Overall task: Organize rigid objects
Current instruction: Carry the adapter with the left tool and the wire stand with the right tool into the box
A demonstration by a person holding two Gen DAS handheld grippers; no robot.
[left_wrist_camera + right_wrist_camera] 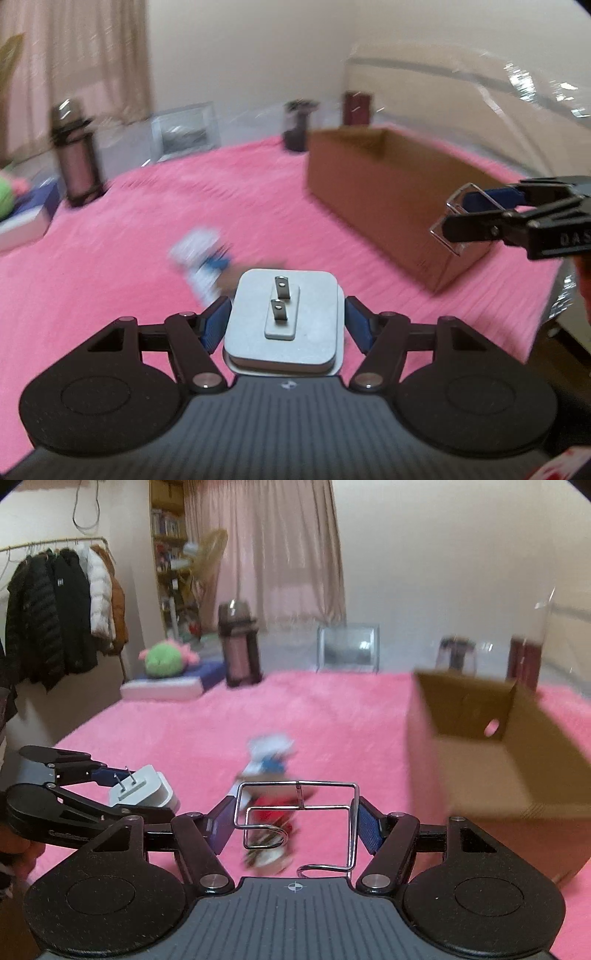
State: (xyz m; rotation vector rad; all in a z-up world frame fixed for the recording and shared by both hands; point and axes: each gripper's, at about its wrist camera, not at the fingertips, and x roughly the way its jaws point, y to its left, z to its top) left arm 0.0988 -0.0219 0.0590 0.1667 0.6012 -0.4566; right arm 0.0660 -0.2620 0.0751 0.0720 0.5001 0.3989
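Observation:
In the left wrist view my left gripper (pixel 284 325) is shut on a white power adapter (pixel 288 332), its two metal prongs facing up, held above the pink blanket (pixel 129 229). My right gripper (pixel 295 819) is shut on a bent chrome wire holder (pixel 351 812), with the blue pads (pixel 369 827) pressing its sides. Each gripper shows in the other's view: the right gripper (pixel 469 218) with the wire, and the left gripper (pixel 110 790) with the adapter (pixel 142 786). An open brown cardboard box (pixel 480 768) stands to the right, also seen as the box (pixel 388 184).
Blurred small packets (pixel 269 757) lie on the blanket below the grippers. At the far edge stand a dark flask (pixel 240 650), a framed panel (pixel 349 650) and two dark containers (pixel 299 125). A green plush toy (pixel 162 661) and a coat rack (pixel 59 616) are at the left.

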